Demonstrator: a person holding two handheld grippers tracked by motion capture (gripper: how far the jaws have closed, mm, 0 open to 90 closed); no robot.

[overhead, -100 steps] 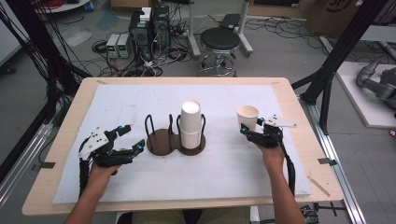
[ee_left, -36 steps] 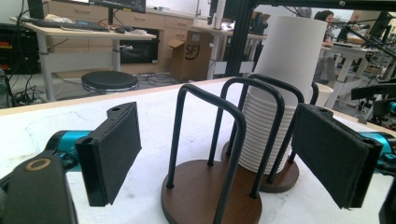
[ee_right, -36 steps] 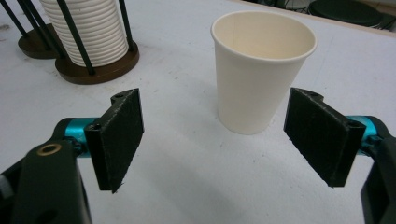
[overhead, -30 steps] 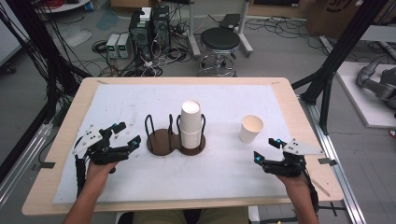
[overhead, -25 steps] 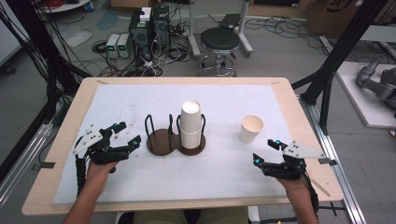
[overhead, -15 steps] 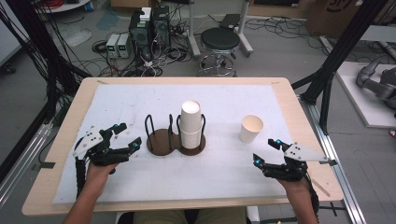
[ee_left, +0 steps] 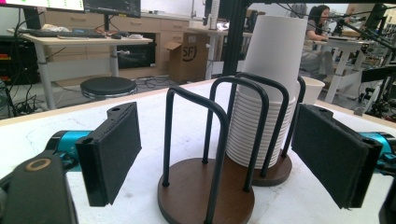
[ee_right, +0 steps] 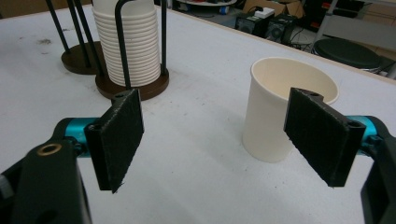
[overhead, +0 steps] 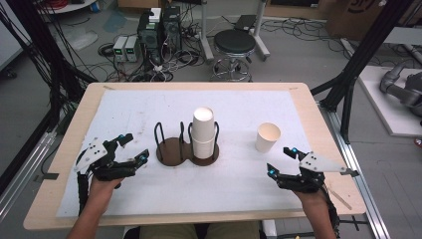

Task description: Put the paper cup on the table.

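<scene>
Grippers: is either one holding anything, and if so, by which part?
Nothing is held. The left gripper and right gripper are both open and empty; the cup stands free on the table.

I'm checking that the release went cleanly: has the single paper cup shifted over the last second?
No. The single cup stands upright at the same spot right of the cup rack, and the right claw is open, clear of it.

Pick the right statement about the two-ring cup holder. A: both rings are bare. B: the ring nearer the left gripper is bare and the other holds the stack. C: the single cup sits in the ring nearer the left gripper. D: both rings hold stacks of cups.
B: the stack of cups fills one ring of the cup holder, the ring nearer the left gripper shows bare wood, and the single cup stands apart on the table.
</scene>
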